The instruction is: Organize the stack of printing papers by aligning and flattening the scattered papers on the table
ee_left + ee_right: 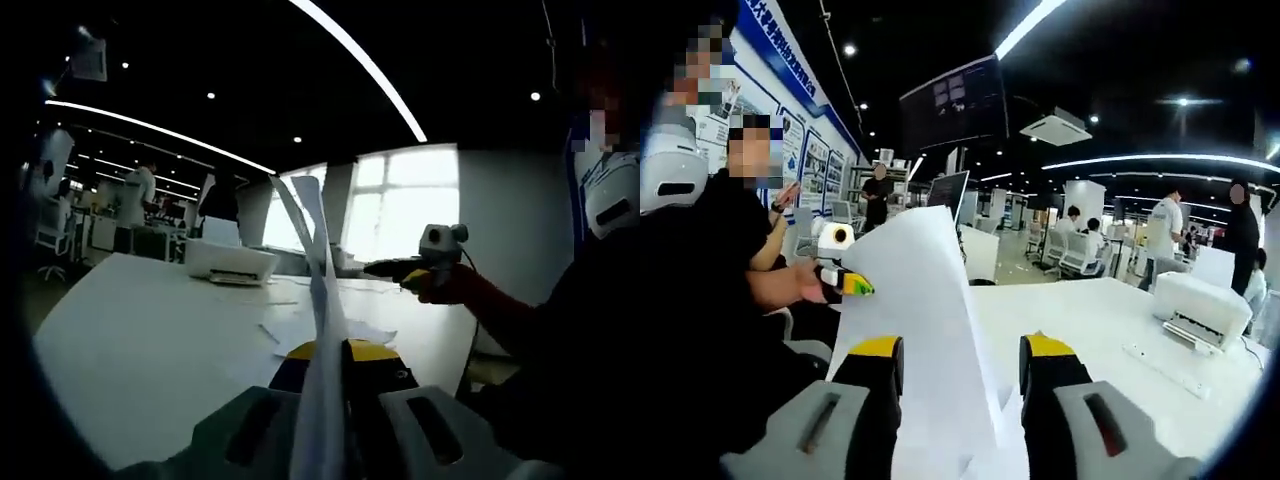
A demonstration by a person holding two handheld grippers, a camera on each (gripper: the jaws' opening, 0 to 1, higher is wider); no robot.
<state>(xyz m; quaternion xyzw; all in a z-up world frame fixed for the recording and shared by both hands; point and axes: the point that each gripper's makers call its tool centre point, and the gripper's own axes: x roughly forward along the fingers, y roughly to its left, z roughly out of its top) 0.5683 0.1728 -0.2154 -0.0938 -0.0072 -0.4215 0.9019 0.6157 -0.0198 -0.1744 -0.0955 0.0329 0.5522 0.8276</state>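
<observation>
Item 1: your left gripper (322,372). Its jaws are clamped on the edge of the paper stack (318,300), which rises edge-on from between them, its top sheets fanning apart.

Item 2: your right gripper (962,372). Its yellow-tipped jaws stand apart, with the paper stack (925,310) upright in the gap, close to the left jaw; you cannot tell whether they press it. In the left gripper view this gripper (392,268) appears at the right, over the table.

Item 3: loose sheets (345,335), lying flat on the white table (150,340) just beyond the left jaws.

Item 4: white printer (230,262), far side of the table; no brand legible.

Item 5: blue wall boards (790,70) at far left carry writing too small to read.

Item 6: people standing and seated in the background.
</observation>
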